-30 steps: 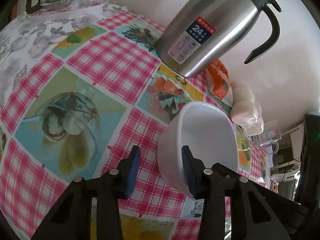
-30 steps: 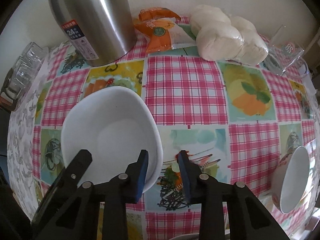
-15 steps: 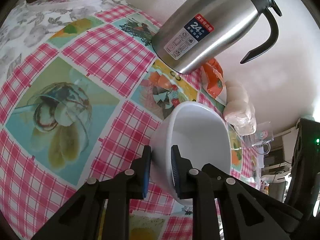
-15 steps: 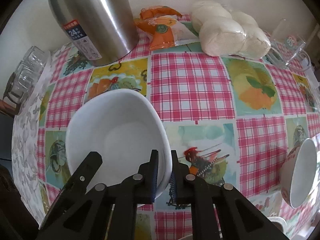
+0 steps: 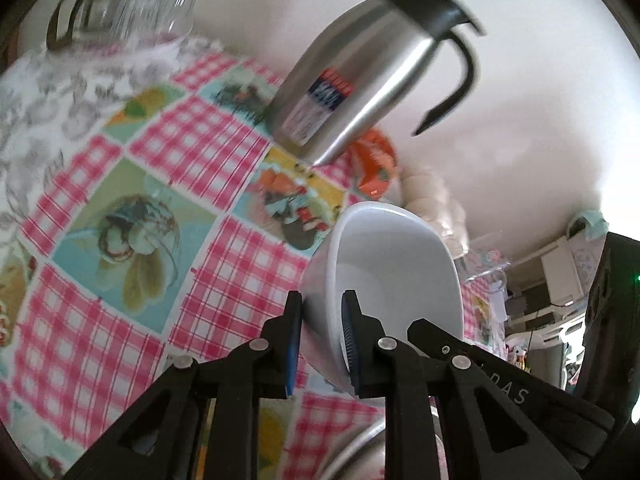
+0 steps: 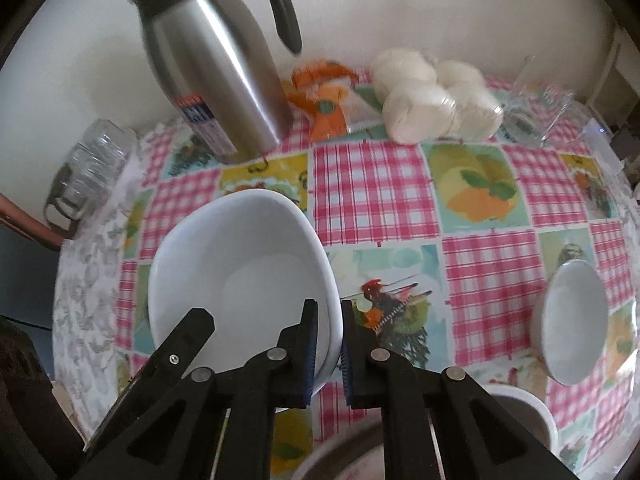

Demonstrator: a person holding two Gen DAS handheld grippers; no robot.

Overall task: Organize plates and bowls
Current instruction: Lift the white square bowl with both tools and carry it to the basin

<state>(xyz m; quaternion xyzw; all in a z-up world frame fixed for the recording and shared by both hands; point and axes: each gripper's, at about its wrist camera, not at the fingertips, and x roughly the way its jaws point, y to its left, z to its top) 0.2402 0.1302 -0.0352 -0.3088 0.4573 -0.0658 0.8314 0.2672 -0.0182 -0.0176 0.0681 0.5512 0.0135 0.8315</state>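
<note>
Table (image 6: pixel 372 196): covered by a pink-check cloth with fruit pictures; it fills most of both views and carries everything else.
Thermos jug (image 6: pixel 224 68): steel, black lid and handle, upper left of the right wrist view against the wall, well apart from the work.
White bowl (image 6: pixel 240 280): the task's piece in hand, centre-left of the right wrist view and centre-right of the left wrist view. It appears lifted and tilted off the cloth, gripped on two opposite sides of its rim, likely so it stays steady while carried to a stack.
Bag of buns (image 6: pixel 436 104): pale rolls in clear wrap, upper right by the wall, with an orange packet (image 6: pixel 326 100) just beside.
Second bowl (image 6: pixel 572 324): white inside, far right edge of the right wrist view, on the cloth; probably the next piece to gather or the place to nest into.
Glass cups (image 5: pixel 132 8): upper left of the left wrist view, blurred.
Left tongs (image 5: pixel 322 316): closed narrow on the white bowl's wall, one pad inside and one outside.
Right tongs (image 6: pixel 328 332): pinched narrow over the opposite rim in the same way.
Lower edge: rims of other dishes show beneath the tongs in both views; too cut off to say what they are.
</note>
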